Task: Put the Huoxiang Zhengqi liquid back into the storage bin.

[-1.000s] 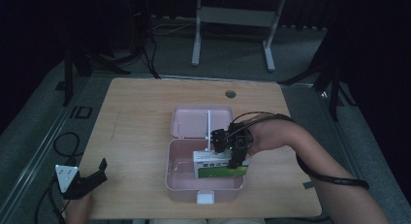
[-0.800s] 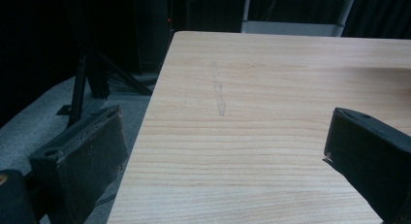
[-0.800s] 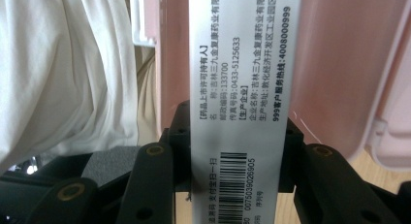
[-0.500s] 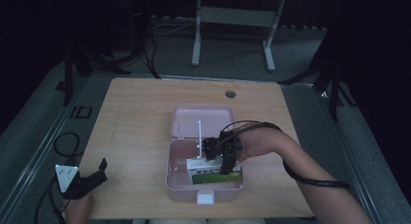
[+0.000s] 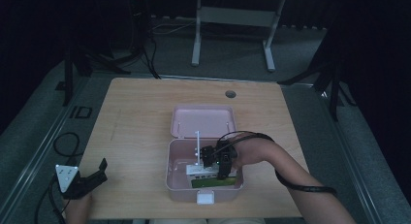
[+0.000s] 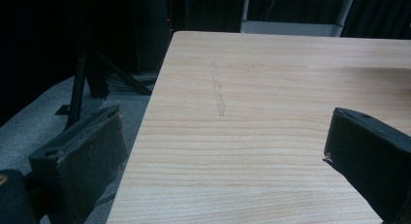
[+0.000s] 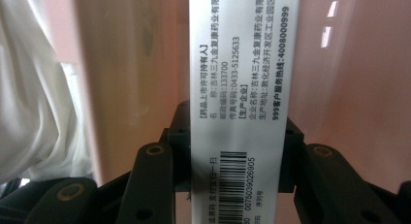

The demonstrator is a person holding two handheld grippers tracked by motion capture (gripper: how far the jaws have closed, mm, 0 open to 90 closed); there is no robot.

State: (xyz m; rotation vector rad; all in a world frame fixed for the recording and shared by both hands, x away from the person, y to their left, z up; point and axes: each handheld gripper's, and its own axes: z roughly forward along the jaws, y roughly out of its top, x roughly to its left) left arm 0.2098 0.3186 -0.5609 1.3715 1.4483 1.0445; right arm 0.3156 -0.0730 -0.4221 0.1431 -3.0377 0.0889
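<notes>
A pink box (image 5: pixel 170 171) lies open near the table's front edge, its lid (image 5: pixel 203 121) flat behind it. My right gripper (image 5: pixel 220 168) reaches down into the box and is shut on a white and green medicine carton (image 5: pixel 202 174), which sits low inside the box. In the right gripper view the carton's white printed side (image 7: pixel 242 88), with a barcode, runs up between the jaws of the right gripper (image 7: pixel 236 136), with the pink wall behind it. My left gripper (image 5: pixel 94 175) rests at the table's front left corner, and its jaws (image 6: pixel 218 136) stand wide apart over bare wood.
A round cable hole (image 5: pixel 230 94) is near the table's far edge. The box has a white latch (image 5: pixel 205 199) at its front. A white cloth (image 7: pixel 39 88) shows at the left in the right gripper view. A metal frame (image 5: pixel 232 15) stands beyond the table.
My right gripper has come down with the carton into the pink box and slightly toward its near side. The left gripper has stayed where it was.
</notes>
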